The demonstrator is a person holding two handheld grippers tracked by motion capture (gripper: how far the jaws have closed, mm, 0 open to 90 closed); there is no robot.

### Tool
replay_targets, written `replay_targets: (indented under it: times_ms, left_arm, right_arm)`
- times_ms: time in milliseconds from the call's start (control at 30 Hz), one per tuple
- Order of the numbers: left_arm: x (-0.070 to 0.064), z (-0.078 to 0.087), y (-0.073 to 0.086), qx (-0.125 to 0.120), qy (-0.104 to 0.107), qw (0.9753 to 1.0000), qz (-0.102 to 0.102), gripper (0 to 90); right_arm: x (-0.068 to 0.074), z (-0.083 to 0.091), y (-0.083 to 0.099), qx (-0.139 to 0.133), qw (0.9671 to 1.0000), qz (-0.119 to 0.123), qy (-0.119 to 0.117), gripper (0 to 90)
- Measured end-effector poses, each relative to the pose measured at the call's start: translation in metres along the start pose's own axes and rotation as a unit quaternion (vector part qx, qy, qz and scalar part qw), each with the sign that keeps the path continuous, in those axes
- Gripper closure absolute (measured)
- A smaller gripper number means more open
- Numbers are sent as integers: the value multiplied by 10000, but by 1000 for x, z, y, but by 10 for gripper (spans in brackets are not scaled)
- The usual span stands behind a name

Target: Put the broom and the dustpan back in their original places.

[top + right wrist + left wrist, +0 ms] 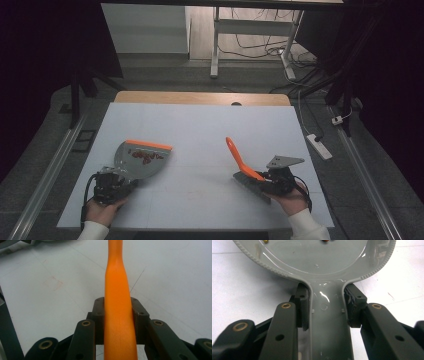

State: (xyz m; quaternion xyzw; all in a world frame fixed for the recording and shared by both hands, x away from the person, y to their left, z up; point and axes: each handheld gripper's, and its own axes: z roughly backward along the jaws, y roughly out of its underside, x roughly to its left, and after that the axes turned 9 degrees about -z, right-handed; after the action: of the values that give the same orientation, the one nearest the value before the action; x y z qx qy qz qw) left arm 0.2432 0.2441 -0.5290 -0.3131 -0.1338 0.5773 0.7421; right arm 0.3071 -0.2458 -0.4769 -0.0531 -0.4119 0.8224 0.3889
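Note:
A grey dustpan (141,159) with an orange front lip lies on the white table, small reddish bits piled inside it. My left gripper (114,181) is shut on the dustpan's handle (328,317), its jaws pressed against both sides. A hand brush (244,167) with an orange handle and dark bristles stands tilted at the right. My right gripper (272,180) is shut on the brush handle (119,305), which runs up and away between the jaws.
The white table top (200,130) spreads between the two tools, with a wooden strip (200,98) along its far edge. Beyond it stand a desk frame (250,35) and cables on the floor. A power strip (319,145) lies off the table's right side.

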Motion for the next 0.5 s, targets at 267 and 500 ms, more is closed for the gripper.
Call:
replay_targets:
  times_ms: [267,500]
  left_arm:
    - [-1,-6,1,97,-50,9999,41,613]
    - [0,-4,2,10,38,10000,35,549]
  right_arm:
    - [-15,-5,4,136,9990,-407,142,696]
    - [-29,-7,7,170,9969,-573,516,634]
